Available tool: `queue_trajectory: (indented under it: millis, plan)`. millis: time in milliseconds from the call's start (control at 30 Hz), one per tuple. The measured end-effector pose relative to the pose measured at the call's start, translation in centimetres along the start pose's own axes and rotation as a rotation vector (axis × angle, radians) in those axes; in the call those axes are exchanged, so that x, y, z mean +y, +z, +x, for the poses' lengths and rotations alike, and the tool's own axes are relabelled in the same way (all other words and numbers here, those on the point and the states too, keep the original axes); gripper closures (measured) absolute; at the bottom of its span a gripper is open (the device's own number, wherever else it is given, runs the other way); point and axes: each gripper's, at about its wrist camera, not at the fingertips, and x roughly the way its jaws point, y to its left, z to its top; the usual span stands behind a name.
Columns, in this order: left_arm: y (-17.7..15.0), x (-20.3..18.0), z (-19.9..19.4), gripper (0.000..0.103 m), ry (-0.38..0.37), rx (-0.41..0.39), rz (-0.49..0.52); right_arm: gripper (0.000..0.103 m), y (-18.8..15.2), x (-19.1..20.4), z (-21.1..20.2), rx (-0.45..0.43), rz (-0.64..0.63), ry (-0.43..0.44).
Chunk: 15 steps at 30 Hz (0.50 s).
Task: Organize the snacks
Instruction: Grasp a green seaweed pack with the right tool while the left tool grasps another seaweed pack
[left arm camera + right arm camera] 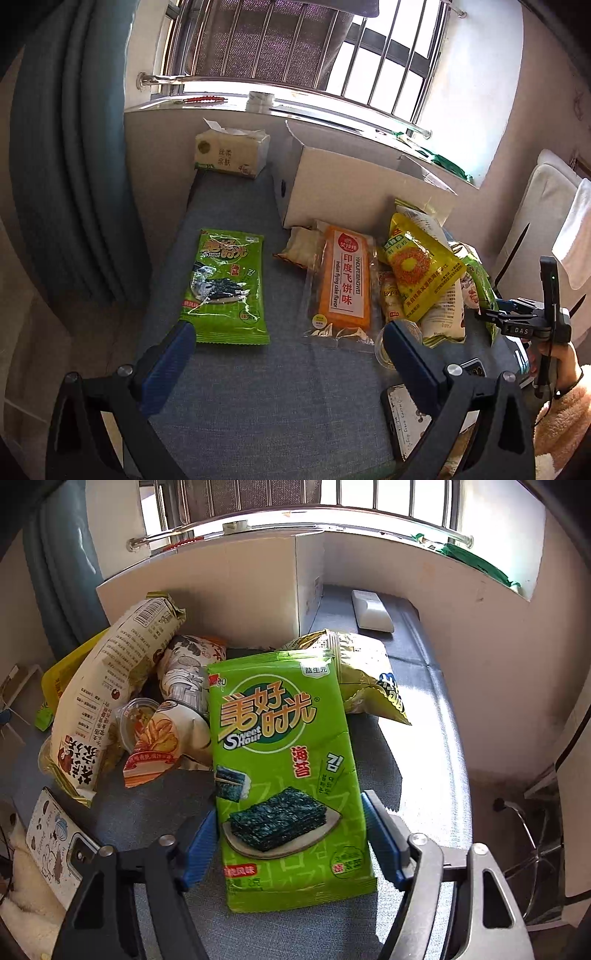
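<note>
1. The right hand-held gripper (290,840) is wide open. Its two blue fingers (199,843) stand one on each side of a green seaweed pack (284,775). The left finger looks very close to the pack's edge. The right finger seems to touch the other edge. I cannot tell if it is squeezing yet, so I think the pack is not held.
2. To do this step well, I would close the fingers slowly on the lower part of the pack. The pack is flat and thin, so it may bend or slip. A soft, even squeeze should keep it safe.
3. The pack lies flat on the grey worktop (424,716), and its far end points away from the right hand-held gripper.
4. The left hand-held gripper (288,345) is wide open too, and it holds nothing. It hangs above a bare part of the worktop.
5. A little past its left finger lies another green seaweed pack (227,286). It is flat and is not between the fingers.
6. A little past its right finger lies an orange cake pack (343,278), next to a yellow bag (421,267) on a heap of snacks.
7. Farther back stands a white box (354,188) with its flaps open. I think the snacks could go in there.
8. Farthest back, near the wall, sits a tissue pack (232,153).
</note>
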Motion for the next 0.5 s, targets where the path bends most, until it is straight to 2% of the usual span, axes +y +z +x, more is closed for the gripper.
queue_trajectory:
  millis: [100,233,333,500]
  plan:
    - [0.1,0.7,0.4,0.0,0.011,0.012,-0.011,0.033,-0.4,-0.2,-1.4,-0.031,0.017,0.04]
    - [1.0,1.4,1.8,0.0,0.02,0.047,-0.017,0.033,-1.0,0.3,-5.0,-0.099,0.039,0.028]
    - [2.2,2.1,4.0,0.0,0.043,0.112,-0.026,0.032,-1.4,1.2,-7.9,-0.162,0.053,0.088]
    - [4.1,3.9,8.5,0.0,0.102,0.212,-0.031,0.032,-2.2,3.2,-10.4,-0.209,0.059,0.114]
